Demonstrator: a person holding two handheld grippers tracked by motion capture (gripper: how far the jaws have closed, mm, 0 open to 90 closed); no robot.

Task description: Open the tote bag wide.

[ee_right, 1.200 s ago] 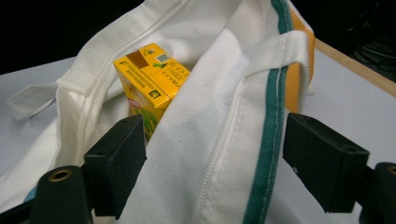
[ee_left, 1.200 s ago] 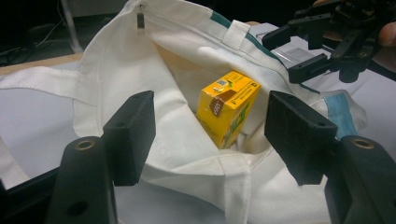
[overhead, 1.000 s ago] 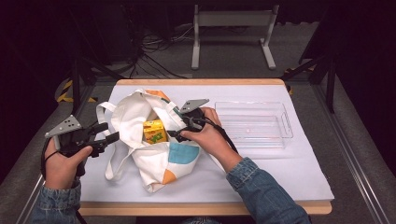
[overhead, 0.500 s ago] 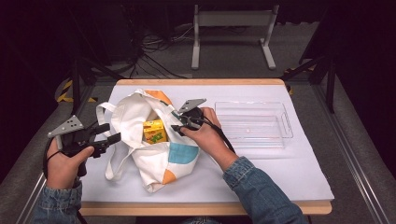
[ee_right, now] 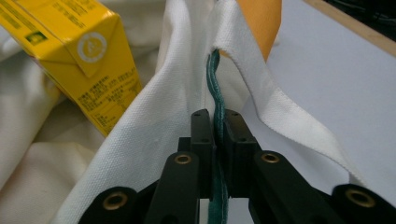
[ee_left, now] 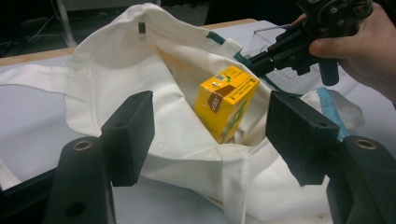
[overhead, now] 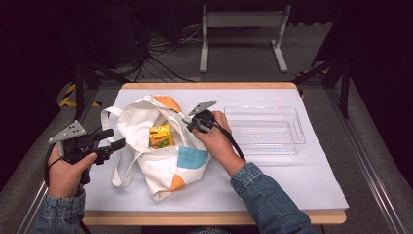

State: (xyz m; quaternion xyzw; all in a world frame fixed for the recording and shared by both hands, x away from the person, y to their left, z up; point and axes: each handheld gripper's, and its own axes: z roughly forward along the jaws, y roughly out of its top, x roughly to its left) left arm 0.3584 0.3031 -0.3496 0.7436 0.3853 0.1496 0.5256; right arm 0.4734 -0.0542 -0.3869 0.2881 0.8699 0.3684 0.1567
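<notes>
Green edging of the cloth bag [ee_right: 215,93] sits clamped between the jaws of the right gripper [ee_right: 215,122], which are pressed together on that thin strip at the bag's rim. In the high view the right gripper [overhead: 191,123] is at the bag's [overhead: 160,141] far-right edge, held by the right hand [overhead: 216,139]. Just left of the pinch, inside the bag mouth, a yellow carton [ee_right: 74,56] lies tilted (printed side up). The left gripper [ee_left: 210,135] has its jaws spread wide with nothing between them; it hangs in front of the bag [ee_left: 140,74], aimed at the carton [ee_left: 226,102]. From above, the left gripper [overhead: 109,141] is off the bag's left side, near a handle loop, apart from the cloth. A clear plastic tray [overhead: 263,129] lies to the right of the bag on the white table cover [overhead: 292,180].
</notes>
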